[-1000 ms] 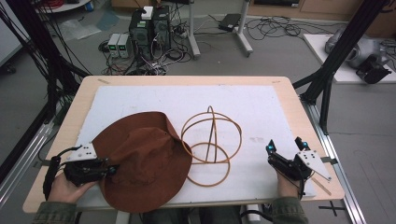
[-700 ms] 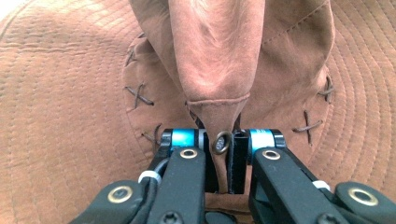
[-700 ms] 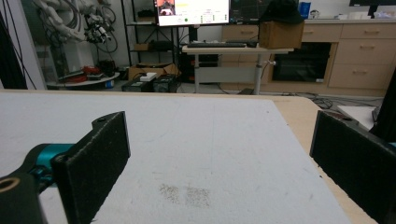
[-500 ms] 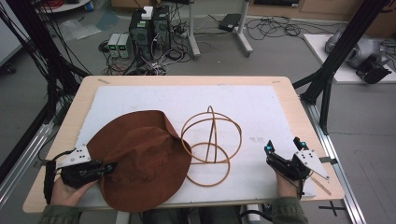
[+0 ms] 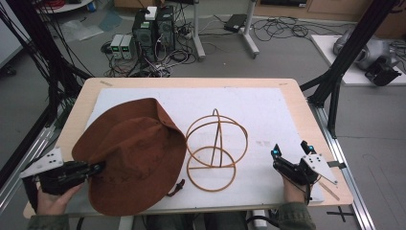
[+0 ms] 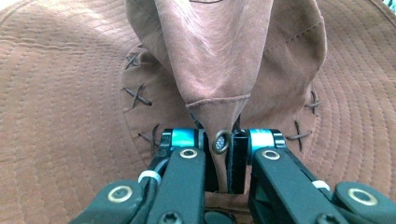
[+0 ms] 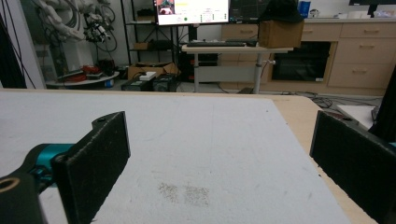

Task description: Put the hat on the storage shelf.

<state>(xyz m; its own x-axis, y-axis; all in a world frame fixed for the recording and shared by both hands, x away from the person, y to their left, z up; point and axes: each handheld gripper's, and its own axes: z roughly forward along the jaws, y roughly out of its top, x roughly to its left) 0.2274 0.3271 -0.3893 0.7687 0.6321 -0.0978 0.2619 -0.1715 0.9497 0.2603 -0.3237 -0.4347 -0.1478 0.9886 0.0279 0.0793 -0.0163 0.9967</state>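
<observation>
White mat [image 5: 268, 112], left tongs [image 6: 223, 148] clamping brown hat [image 5: 134, 153], crown sideways

One brown hat [image 5: 134, 153] lies on the table [image 5: 292, 103] at about eight o'clock — a single metal eyelet [image 6: 220, 142] shows on it in the left gripper view. One wire hat frame [image 5: 215, 148] stands at the centre. Two grippers — the left gripper [image 5: 98, 167] at eight o'clock, the right gripper [image 5: 291, 149] at four. One white mat [image 5: 268, 115] covers the table.
</observation>
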